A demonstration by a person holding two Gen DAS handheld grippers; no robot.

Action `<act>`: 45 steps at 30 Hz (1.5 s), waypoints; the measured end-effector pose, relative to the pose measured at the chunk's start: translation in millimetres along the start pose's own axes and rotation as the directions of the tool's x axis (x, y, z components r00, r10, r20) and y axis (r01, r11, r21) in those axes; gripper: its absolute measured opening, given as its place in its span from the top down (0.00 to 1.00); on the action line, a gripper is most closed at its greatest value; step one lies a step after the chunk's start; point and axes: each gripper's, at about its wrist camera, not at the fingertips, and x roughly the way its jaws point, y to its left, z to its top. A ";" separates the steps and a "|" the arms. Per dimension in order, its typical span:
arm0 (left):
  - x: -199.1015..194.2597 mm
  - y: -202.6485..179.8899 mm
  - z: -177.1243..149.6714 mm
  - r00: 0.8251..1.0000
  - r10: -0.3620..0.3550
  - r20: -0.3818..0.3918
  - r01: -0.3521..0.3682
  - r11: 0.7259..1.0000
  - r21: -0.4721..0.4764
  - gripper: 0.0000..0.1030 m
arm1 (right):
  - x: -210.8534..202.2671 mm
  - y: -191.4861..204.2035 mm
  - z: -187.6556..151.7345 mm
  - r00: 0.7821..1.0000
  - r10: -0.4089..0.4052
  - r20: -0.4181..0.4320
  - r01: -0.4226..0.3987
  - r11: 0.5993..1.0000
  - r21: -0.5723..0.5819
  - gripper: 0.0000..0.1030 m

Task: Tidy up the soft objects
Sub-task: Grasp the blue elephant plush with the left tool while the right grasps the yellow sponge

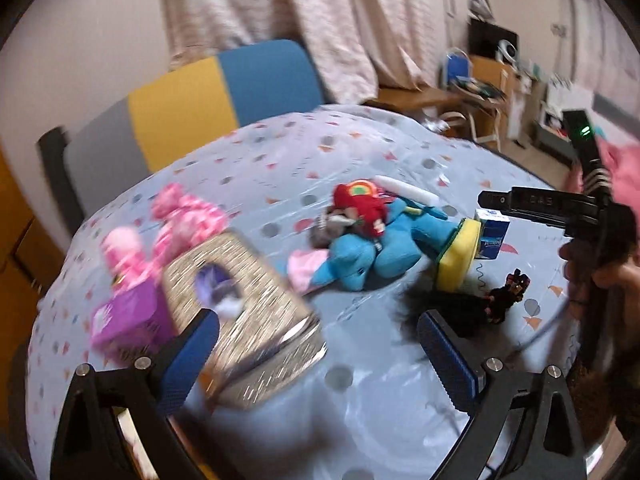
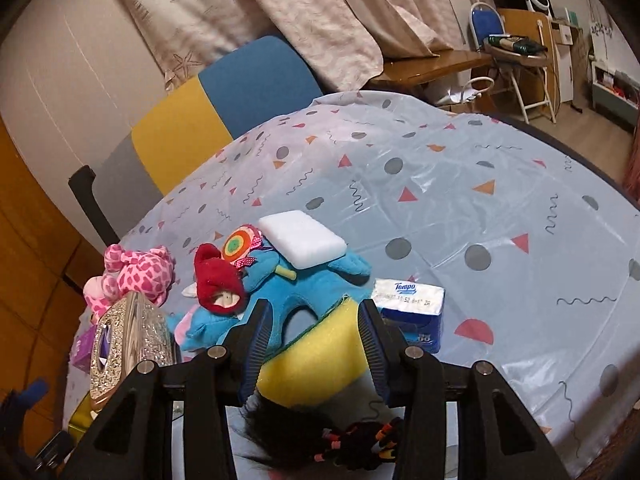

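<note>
On the round table, covered by a pale blue patterned tablecloth, the right gripper clamps the yellow sponge between both blue pads, the sponge tilted up off the cloth with its green scouring side toward the toys; a black-haired doll lies just under the jaws near the table's near edge. The left gripper hangs released, its fingers spread wide above the cloth with nothing between them, the glittery tissue box just beyond its left finger and blurred. Beside the sponge on its right stands a Tempo tissue pack. Past the sponge sprawls a blue plush toy with a red-hatted doll on it and a white foam block resting on its far end. Toward the left edge lies a pink spotted plush, touching a purple tissue pack
</note>
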 end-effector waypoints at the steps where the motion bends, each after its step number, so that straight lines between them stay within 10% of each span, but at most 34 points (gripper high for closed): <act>1: 15.5 -4.8 8.9 1.000 -0.012 -0.027 0.012 1.000 0.023 0.03 | -0.5 -0.7 0.3 1.000 0.008 0.001 -0.008 1.000 0.003 0.56; 17: 152.5 -34.7 40.8 0.958 0.060 -0.279 -0.021 0.990 0.140 0.38 | -4.6 -13.2 2.0 0.996 0.093 -0.004 -0.092 0.991 0.099 0.55; 27: 190.3 -44.4 48.7 0.943 0.097 -0.318 -0.051 0.988 0.148 0.39 | -3.8 -16.6 1.4 0.994 0.111 -0.011 -0.108 0.986 0.129 0.55; 30: 202.1 -45.3 48.0 0.940 0.060 -0.337 -0.019 0.992 0.125 0.63 | -4.0 -17.3 1.2 0.994 0.109 -0.011 -0.106 0.985 0.133 0.55; 45: 79.7 -46.6 17.4 0.976 -0.188 -0.108 0.183 0.982 -0.056 0.69 | -9.1 -31.1 3.7 0.997 0.070 0.032 -0.075 0.978 0.194 0.55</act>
